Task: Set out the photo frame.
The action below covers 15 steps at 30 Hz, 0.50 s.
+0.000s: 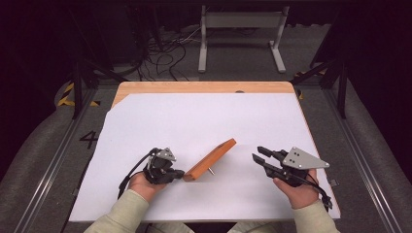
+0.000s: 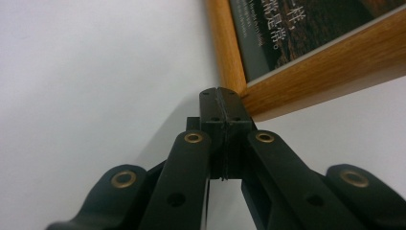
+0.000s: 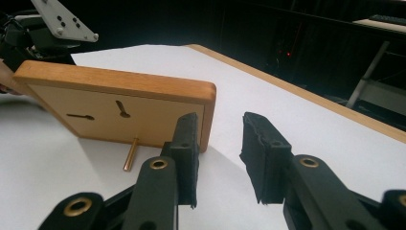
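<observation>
Frame: a rectangular wooden picture frame point(image 1: 210, 160) stands propped on a small brass peg point(image 1: 212, 171), lower centre of the high view, on the white sheet covering the table point(image 1: 204, 121).
Frame back: in the right gripper view, the plain wooden backing point(image 3: 119, 112) faces the camera, upper left, with two keyhole slots.
Frame front: in the left gripper view, a dark printed picture point(image 2: 297, 28) shows at upper right.
Left gripper point(image 1: 179, 173): lower left of centre; jaws fully closed, pads together, nothing between them; tips touching the frame's near lower corner.
Right gripper point(image 1: 259, 158): lower right; jaws partly apart, empty, just beside the frame's end, not touching.
</observation>
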### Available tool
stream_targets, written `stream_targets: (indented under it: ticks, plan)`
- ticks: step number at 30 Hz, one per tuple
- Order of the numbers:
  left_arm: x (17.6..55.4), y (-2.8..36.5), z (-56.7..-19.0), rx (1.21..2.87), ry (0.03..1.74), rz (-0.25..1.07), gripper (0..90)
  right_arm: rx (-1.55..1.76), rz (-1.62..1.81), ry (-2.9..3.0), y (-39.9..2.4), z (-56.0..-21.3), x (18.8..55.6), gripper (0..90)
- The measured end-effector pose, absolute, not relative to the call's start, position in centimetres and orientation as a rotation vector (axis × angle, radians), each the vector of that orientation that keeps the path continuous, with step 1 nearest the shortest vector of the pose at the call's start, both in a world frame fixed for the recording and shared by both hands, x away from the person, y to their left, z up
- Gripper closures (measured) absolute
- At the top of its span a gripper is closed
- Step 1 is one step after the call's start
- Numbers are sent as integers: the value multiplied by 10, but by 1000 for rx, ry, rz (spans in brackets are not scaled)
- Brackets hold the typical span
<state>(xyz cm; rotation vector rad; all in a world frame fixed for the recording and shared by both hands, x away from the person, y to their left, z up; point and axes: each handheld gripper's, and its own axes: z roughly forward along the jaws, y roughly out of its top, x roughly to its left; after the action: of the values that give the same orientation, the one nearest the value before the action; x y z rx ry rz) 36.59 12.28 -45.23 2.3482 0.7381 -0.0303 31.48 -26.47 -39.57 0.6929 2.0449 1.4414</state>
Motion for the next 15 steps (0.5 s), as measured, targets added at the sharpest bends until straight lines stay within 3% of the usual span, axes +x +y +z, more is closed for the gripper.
stream_targets:
  ticks: [15]
  plan:
    - [349, 94, -452, 2375, 598, -136, 899, 693, 1445, 2044, -265, -395, 314, 669]
